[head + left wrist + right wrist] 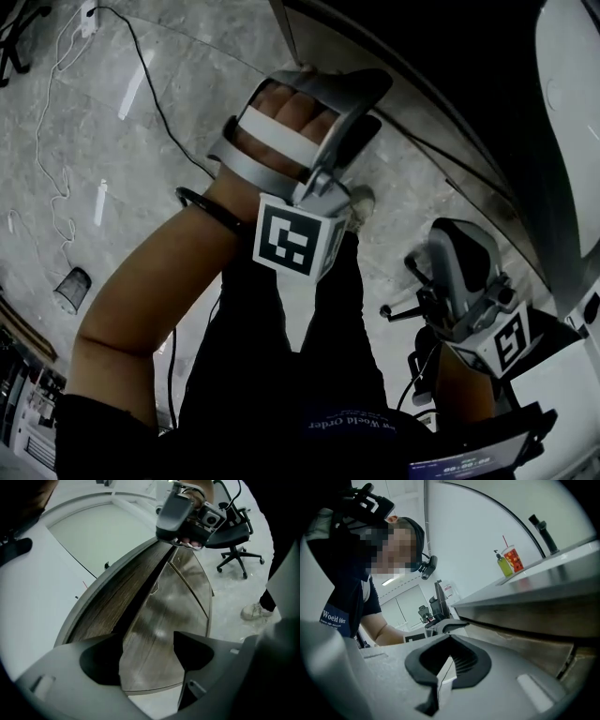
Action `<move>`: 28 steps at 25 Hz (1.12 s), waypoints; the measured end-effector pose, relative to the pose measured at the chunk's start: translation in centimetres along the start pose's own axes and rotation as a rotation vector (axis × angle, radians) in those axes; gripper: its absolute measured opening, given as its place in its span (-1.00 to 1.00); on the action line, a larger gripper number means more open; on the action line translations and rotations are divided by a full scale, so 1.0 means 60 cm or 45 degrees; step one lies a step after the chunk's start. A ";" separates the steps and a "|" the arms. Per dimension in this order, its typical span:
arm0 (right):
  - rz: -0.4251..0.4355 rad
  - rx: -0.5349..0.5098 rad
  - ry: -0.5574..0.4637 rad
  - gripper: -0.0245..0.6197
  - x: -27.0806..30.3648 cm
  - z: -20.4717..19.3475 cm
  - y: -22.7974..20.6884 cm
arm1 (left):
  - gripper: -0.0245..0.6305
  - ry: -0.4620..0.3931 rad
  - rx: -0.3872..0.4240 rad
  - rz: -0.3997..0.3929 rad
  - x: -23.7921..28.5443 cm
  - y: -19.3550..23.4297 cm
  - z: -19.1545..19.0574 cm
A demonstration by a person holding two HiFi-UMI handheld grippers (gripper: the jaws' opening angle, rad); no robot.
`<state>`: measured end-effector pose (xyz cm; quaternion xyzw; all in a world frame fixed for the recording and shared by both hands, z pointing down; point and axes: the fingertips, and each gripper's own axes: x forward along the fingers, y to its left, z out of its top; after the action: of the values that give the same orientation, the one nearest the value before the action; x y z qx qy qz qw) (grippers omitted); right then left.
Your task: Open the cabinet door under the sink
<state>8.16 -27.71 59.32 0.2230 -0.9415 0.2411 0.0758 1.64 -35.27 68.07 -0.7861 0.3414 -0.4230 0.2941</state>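
Note:
The cabinet door (159,620) is a curved, glossy brown panel under a grey counter edge (93,597). It looks shut, with a dark seam running along it. My left gripper (150,653) is open, and the door panel shows through the wide gap between its jaws; nothing is held. From the head view the left gripper (361,108) points towards the dark cabinet front (450,84). My right gripper (443,667) is shut with nothing in it, low beside the cabinet front (534,644). It also shows in the head view as the right gripper (452,239). The handle is not visible.
On the counter (562,569) stand a black faucet (543,534), a green bottle (504,564) and a red cup (512,557). An office chair (234,541) stands on the floor beyond the cabinet. Cables (56,169) and a small mesh bin (73,289) lie on the grey floor.

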 end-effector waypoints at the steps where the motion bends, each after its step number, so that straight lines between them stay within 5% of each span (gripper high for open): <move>1: 0.000 0.006 0.002 -0.92 -0.001 -0.001 -0.001 | 0.08 0.005 0.025 0.020 0.003 0.012 0.004; 5: 0.012 0.022 0.036 -0.92 0.006 -0.007 0.000 | 0.11 0.059 0.144 0.082 0.022 0.050 -0.001; 15: 0.028 0.096 0.057 -0.92 0.018 -0.121 -0.007 | 0.18 0.159 0.466 0.200 0.082 0.020 -0.041; 20: 0.015 0.131 0.051 -0.92 0.006 -0.128 -0.005 | 0.24 0.207 0.532 0.207 0.093 0.010 -0.045; 24: 0.003 0.150 0.036 -0.92 0.002 -0.129 -0.017 | 0.23 0.234 0.551 0.137 0.093 0.000 -0.053; 28: -0.005 0.143 0.039 -0.92 -0.004 -0.106 -0.022 | 0.17 0.222 0.544 -0.076 0.076 0.003 -0.049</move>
<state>9.17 -25.53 65.37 0.2252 -0.9247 0.2968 0.0781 0.89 -39.45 71.45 -0.6764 0.2447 -0.5604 0.4105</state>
